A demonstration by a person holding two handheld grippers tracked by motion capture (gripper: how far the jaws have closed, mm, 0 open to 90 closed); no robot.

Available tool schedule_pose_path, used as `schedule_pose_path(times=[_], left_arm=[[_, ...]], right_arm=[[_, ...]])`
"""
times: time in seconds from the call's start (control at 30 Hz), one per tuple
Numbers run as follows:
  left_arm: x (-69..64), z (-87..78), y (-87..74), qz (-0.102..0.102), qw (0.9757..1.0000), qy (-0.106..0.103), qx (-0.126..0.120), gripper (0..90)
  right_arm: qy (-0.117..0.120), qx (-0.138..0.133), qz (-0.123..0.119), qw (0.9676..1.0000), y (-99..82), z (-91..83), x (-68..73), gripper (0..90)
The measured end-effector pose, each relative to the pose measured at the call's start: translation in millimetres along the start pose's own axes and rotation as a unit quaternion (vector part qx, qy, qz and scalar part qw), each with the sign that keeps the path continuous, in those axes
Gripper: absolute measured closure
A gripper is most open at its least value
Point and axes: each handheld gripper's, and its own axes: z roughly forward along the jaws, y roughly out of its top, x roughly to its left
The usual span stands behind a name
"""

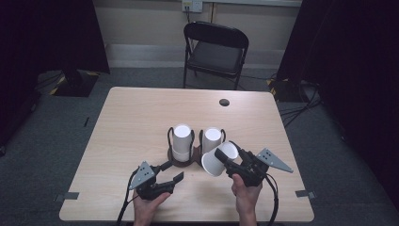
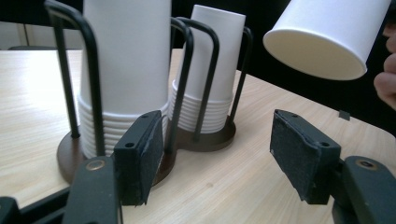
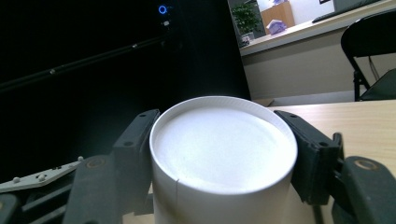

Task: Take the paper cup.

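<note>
Left claw (image 1: 175, 171): held in the person's left hand (image 1: 147, 203) low over the near part of the counter (image 1: 131, 117), jaws apart with nothing between them, pointing toward the cup rack. In the left gripper view the pads (image 2: 144, 154) stand well apart, just short of the rack's base.

Cup rack (image 1: 186, 157): dark round base with black wire loops, two bays side by side, near the middle of the counter.

Left stack of cups (image 1: 180, 141): white paper cups nested bottom up, upright in the left bay.

Right stack of cups (image 1: 211, 140): same kind, upright in the right bay.

Loose cup (image 1: 219, 158): white paper cup, tilted, clear of the counter, just beside the right stack.

Right claw (image 1: 225, 159): in the person's right hand (image 1: 245, 190), clenched on the loose cup; the right gripper view shows a jaw pressed to each side of the cup's wall, its flat bottom (image 3: 223, 144) facing the camera.

Folding chair (image 1: 215, 52): black, beyond the far edge of the counter.
</note>
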Motion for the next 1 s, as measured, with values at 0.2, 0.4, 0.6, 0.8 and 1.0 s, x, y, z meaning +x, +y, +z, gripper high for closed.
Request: schedule_pose_path(times=[0.2,0.4,0.6,0.8,1.0], left_arm=[[-6.1,4.1,3.6,-0.004,0.9999,-0.005,-0.009,37.1],[-9.7,8.1,4.2,-0.004,0.9998,-0.01,-0.015,37.3],[-13.8,12.9,4.6,0.006,0.9998,-0.007,-0.015,38.4],[-16.1,17.2,4.9,-0.011,0.9986,-0.041,-0.033,46.9],[-20.1,21.4,10.9,0.005,0.9971,-0.056,-0.051,57.1]], right_arm=[[0.022,-0.012,0.037,0.999,-9.5,-2.5,2.2,34.6],[0.036,-0.018,0.062,0.9973,-13.7,-3.6,2.7,34.7],[0.067,-0.028,0.112,0.991,-22.0,-2.4,1.1,34.7],[0.08,-0.021,0.131,0.988,-27.9,1.6,2.8,34.7],[0.098,-0.019,0.143,0.9847,-30.7,5.5,7.2,34.7]])
